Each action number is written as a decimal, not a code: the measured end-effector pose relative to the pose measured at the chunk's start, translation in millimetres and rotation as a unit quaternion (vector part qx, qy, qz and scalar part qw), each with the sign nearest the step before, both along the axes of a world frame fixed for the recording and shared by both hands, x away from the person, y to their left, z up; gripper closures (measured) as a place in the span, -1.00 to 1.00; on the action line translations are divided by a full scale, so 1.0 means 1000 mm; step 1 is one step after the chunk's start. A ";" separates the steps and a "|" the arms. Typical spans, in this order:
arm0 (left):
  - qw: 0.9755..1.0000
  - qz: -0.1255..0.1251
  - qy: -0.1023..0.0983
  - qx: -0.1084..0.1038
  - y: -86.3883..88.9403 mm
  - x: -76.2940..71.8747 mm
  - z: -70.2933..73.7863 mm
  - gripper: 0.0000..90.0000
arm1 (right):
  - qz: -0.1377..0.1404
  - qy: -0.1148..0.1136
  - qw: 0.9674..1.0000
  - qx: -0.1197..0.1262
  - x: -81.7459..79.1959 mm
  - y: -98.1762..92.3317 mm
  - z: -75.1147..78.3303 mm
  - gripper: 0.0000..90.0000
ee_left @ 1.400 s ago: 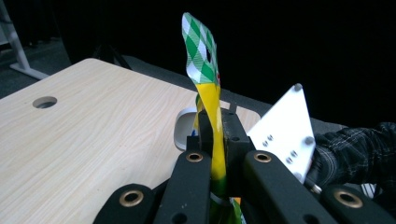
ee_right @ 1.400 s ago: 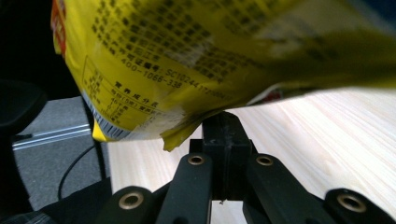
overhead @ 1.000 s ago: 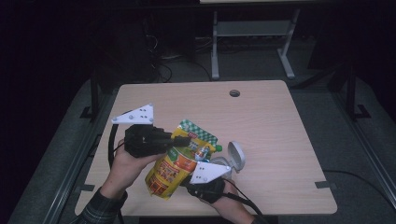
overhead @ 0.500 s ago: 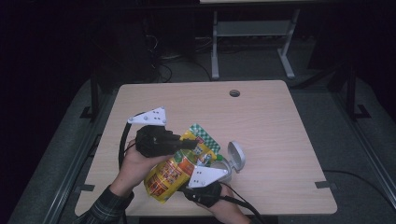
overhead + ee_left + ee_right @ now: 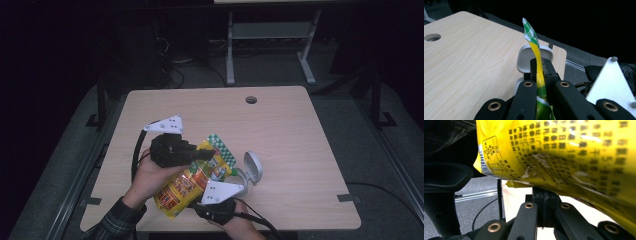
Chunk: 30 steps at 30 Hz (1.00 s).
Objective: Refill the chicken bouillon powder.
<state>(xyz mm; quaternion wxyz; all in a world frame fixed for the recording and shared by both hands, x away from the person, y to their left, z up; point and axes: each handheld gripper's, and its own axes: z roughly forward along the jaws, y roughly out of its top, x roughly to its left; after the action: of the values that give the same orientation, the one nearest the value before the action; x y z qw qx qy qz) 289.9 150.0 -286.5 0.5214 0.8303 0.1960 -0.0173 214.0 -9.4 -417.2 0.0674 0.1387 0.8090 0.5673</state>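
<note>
Pinching the snack bag (image 5: 537,53) near the table's (image 5: 300,150) front edge, left tongs (image 5: 539,65); right tongs' (image 5: 544,195) grip unclear

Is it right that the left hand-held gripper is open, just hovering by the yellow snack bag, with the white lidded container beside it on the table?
Not quite. The left hand-held gripper is shut on the bag, not open: the left gripper view shows its jaws pinching the bag's flat yellow edge. The rest holds; the white container, lid up, sits beside it on the table.

The desk (image 5: 300,150) lies bare along its far edge and right side; near the front edge, a yellow bag (image 5: 192,182) and white lidded container (image 5: 252,167) block passage.
</note>
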 end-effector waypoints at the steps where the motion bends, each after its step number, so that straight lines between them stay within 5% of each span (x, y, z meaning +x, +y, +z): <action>1: 1.000 -0.002 -0.001 0.004 -0.001 0.001 -0.001 1.00 | 0.000 0.000 1.000 0.000 0.000 0.000 0.000 1.00; 30: 0.998 0.009 0.016 0.065 -0.019 0.014 -0.010 1.00 | 0.015 0.000 1.000 0.020 0.001 0.005 -0.005 1.00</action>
<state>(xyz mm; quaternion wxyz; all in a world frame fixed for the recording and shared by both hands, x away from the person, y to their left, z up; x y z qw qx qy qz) 303.7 131.0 -296.0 0.4629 0.8604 0.2126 -0.0130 214.8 -4.7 -422.4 0.0556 0.1280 0.7993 0.5845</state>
